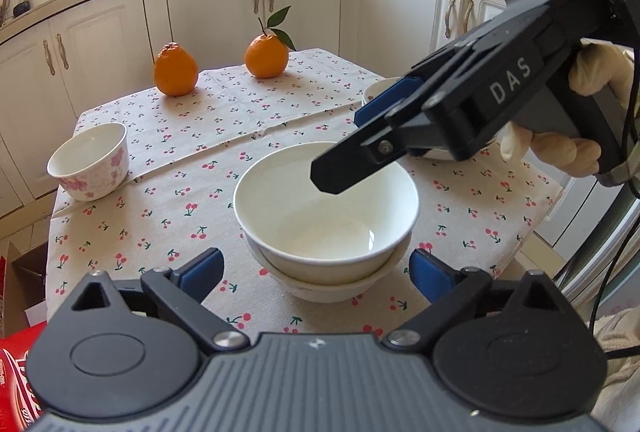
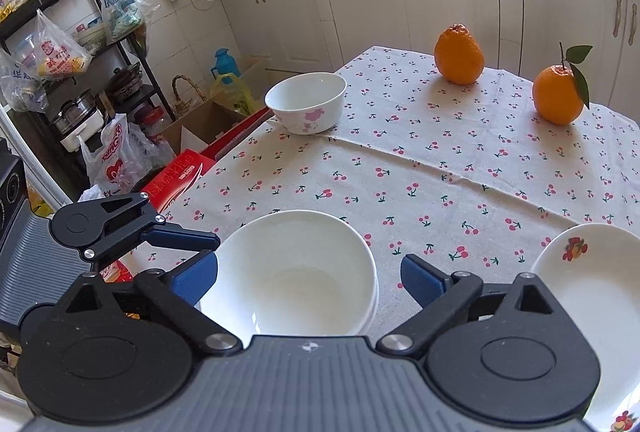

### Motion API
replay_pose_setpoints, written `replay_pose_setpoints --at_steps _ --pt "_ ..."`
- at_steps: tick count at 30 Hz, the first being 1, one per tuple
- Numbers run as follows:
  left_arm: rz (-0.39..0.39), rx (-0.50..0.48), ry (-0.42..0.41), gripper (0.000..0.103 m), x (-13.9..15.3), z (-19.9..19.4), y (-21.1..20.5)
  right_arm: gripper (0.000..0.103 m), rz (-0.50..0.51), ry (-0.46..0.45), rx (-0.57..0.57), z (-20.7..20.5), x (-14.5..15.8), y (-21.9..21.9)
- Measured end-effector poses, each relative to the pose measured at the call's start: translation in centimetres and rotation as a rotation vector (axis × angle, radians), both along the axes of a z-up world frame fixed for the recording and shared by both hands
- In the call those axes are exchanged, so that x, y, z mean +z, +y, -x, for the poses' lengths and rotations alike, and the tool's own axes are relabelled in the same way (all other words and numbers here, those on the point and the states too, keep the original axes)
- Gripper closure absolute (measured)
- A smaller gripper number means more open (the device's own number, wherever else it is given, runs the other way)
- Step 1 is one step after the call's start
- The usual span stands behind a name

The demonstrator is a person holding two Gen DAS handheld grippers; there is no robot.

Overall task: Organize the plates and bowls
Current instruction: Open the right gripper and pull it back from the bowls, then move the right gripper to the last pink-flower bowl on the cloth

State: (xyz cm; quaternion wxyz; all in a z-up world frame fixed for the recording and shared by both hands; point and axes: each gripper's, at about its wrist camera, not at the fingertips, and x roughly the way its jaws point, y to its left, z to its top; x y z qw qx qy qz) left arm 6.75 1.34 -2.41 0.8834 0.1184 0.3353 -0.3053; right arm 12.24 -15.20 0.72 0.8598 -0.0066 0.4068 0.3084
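Stacking status: 2 plain white bowls (image 1: 326, 216) sit nested, 1 inside the other, on the worktop (image 1: 256, 128) near its front edge.
Upper bowl: its rim stands above the rim of the lower bowl (image 1: 328, 286); its inside holds nothing.
Left tongs (image 1: 316, 272): open, blue pads spread on either side of the nested bowls, apart from both walls, low at the level of the lower bowl.
Right tongs (image 2: 308, 272): open, 1 blue pad on each side of the nested bowls (image 2: 292, 272); the left pad lies just beside the rim, contact cannot be told; the right pad stands apart from it.
Right tongs, seen from the left wrist view: the tool (image 1: 400, 136) is tilted downward, with 1 black fingertip above the far rim of the upper bowl.
Holding hand: a light glove (image 1: 560, 148) grips the handle of the right tool.
Flowered bowl (image 1: 90, 162): upright, white with pink blossoms, alone at the worktop's left edge, well apart from the nested bowls.
Plate (image 2: 592, 284): white, with a fruit print on its rim, at the right side of the worktop, near the nested bowls but not touching them.
Oranges: 2, at the far side of the worktop; 1 with a knobbed top (image 1: 176, 70), 1 with a stem and green leaves (image 1: 266, 56); they stand apart from each other.
Cloth: a cherry-print covering lies over the whole worktop.
Background: white cabinets (image 1: 304, 4) stand behind the worktop.
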Motion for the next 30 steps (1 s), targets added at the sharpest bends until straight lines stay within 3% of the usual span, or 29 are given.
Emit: replay_pose_setpoints --at_steps 19,30 --pt "0.010 0.200 -0.113 0.004 1.1 -2.2 6.6 0.000 0.095 -0.076 0.051 -2.0 2.9 4.6" --pt "-0.007 0.308 -0.178 0.004 0.8 -6.5 9.2 0.000 0.111 -0.094 0.097 -7.3 5.7 8.2"
